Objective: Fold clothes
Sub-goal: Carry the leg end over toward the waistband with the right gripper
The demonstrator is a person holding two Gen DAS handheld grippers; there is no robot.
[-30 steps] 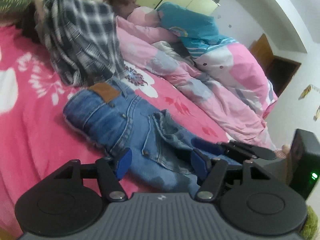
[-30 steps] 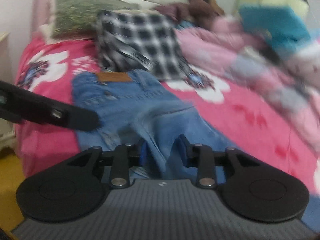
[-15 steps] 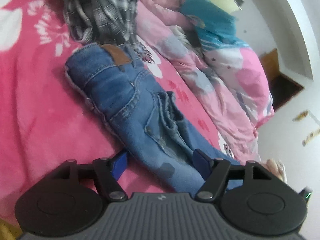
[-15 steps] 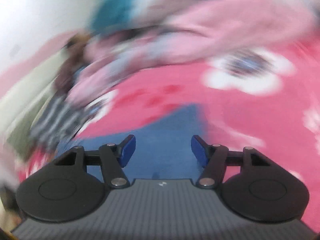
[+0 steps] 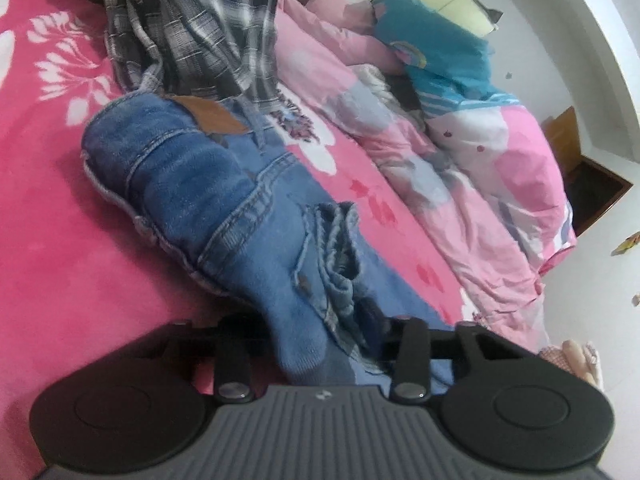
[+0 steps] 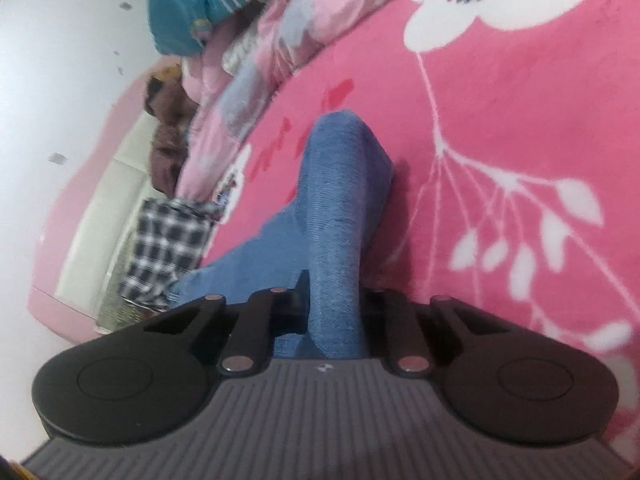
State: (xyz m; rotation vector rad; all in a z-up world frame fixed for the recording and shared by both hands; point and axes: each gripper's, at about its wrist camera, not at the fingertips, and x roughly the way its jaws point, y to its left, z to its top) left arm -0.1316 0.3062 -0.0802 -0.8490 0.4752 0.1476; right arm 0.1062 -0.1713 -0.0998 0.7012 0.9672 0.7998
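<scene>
In the left wrist view, a pair of blue jeans (image 5: 224, 200) lies across a bright pink blanket (image 5: 60, 240) printed with white flowers and leaves. The waistband end, with its brown leather patch (image 5: 214, 114), sits far from the camera, and the denim runs down toward the left gripper (image 5: 320, 336). A bunched fold of the jeans fills the gap between the two fingers, which appear pressed in against the cloth from both sides; the fingertips themselves are hidden by the fabric, so the grip looks closed on the jeans. Just beyond the waistband a black and white checked shirt (image 5: 192, 20) lies crumpled, its lower edge touching the denim. To the right a pink quilt (image 5: 460, 184) is heaped along the bed, with a teal pillow (image 5: 436, 52) on top of it. In the right wrist view, the camera is rolled sideways, so the bed tilts steeply. A narrow ridge of blue denim (image 6: 340, 208), one leg of the jeans, rises off the pink blanket and runs straight into the right gripper (image 6: 334, 312), whose fingers are drawn in tight on either side of the cloth, clamping it. The checked shirt (image 6: 168, 252) shows at the left, near the other end of the denim, with the quilt (image 6: 256, 64) and the teal pillow (image 6: 184, 8) above it.
</scene>
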